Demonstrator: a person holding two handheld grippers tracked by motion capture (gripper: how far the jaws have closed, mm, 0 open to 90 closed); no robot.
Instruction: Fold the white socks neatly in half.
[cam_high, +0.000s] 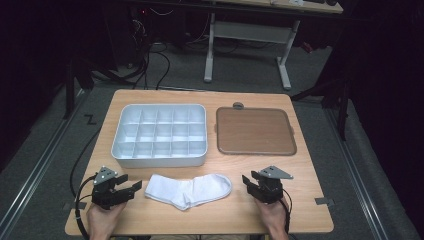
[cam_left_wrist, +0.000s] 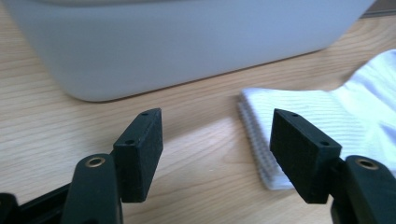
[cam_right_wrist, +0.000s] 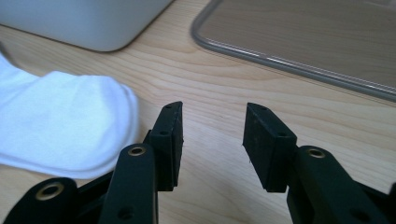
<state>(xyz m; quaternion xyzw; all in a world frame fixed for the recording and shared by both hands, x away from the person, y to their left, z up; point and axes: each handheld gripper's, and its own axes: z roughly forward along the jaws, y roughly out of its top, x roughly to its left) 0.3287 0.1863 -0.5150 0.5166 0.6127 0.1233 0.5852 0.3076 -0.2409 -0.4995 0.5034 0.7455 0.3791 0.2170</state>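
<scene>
A white sock (cam_high: 187, 190) lies folded on the wooden table (cam_high: 300, 200), near its front edge. My left gripper (cam_high: 134, 188) is just left of the sock's cuff end, open with nothing between its pads. In the left gripper view the gripper (cam_left_wrist: 217, 140) hovers over bare wood and the ribbed cuff (cam_left_wrist: 261, 140) lies by its right jaw. My right gripper (cam_high: 248, 180) is just right of the sock's toe, open and holding nothing. In the right gripper view the gripper (cam_right_wrist: 212, 135) is over bare wood, with the sock's toe (cam_right_wrist: 60, 121) to its left.
A white box (cam_high: 160, 161) with several compartments stands behind the sock; its wall shows close in the left gripper view (cam_left_wrist: 177, 42). A brown flat lid with a clear rim (cam_high: 255, 131) lies to the box's right. A small grey knob (cam_high: 238, 105) sits behind the lid.
</scene>
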